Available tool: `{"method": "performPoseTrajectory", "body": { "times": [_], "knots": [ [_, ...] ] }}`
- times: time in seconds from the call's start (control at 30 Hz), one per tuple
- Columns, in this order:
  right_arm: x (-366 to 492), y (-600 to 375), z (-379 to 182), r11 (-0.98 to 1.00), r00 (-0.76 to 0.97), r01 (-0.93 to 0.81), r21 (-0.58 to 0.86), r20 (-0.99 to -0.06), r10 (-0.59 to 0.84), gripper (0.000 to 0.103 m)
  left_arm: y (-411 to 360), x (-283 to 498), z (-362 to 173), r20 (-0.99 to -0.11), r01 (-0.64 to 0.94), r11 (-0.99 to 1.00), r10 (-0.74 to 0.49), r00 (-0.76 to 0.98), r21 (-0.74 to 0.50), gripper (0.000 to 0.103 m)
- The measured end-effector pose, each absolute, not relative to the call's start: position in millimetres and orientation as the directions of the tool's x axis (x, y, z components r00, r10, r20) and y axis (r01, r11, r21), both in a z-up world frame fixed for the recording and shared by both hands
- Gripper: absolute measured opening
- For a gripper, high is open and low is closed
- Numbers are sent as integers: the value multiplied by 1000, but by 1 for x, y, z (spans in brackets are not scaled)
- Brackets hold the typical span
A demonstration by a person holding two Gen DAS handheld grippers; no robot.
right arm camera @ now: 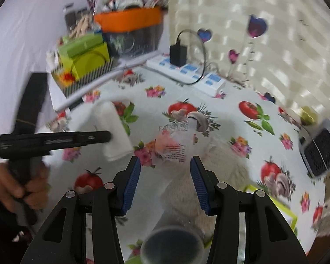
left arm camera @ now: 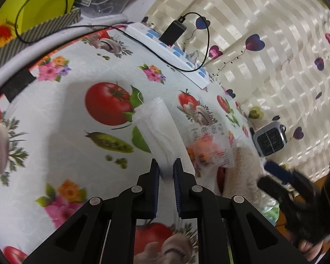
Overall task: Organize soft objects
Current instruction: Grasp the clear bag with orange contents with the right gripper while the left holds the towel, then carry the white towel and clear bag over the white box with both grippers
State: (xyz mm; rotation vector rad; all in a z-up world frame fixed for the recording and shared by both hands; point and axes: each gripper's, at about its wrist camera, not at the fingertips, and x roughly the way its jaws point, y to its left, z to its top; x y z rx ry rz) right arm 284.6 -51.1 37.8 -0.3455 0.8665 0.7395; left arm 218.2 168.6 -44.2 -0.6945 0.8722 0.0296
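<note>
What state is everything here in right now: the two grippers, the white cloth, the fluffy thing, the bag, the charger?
Left gripper: shut on the white folded cloth.
White folded cloth: folded, near end pinched, the rest lying on the tablecloth.
Right gripper: open, nothing between its pads.
Clear printed plastic bag: crumpled, lying on the cream fluffy toy.
Cream fluffy toy: lying on the table.
Black charger: plugged into the white power strip.

Table's got a wipe-clean cloth (right arm camera: 220,101) printed with tomatoes, mushrooms and flowers. On it: a white power strip (right arm camera: 187,71), a folded white towel (left arm camera: 159,129), a crinkly plastic packet (right arm camera: 176,140), a fuzzy cream plush (right arm camera: 222,165) and a striped box (right arm camera: 85,78).
</note>
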Motion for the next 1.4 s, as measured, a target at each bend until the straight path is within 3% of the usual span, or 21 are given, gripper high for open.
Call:
{"method": "performPoseTrajectory", "body": {
  "times": [0.67, 0.7, 0.83, 0.97, 1.4],
  "knots": [
    [359, 28, -45, 610, 242, -791, -58, -944, 223, 47, 177, 207, -51, -751, -308, 840, -164, 640, -446, 12],
    [359, 30, -46, 607, 239, -792, -64, -947, 213, 39, 176, 208, -52, -751, -307, 841, -164, 640, -446, 12],
    [358, 32, -50, 598, 251, -796, -92, -950, 188, 21, 174, 207, -52, -751, -302, 843, -168, 638, -445, 12],
    [351, 33, -47, 591, 271, -799, -110, -943, 191, 16, 171, 203, -48, -747, -293, 846, -170, 642, -445, 12],
    [309, 8, 21, 600, 321, -799, -33, -868, 380, 16, 150, 169, -2, -691, -231, 868, -162, 705, -439, 12]
  ]
}}
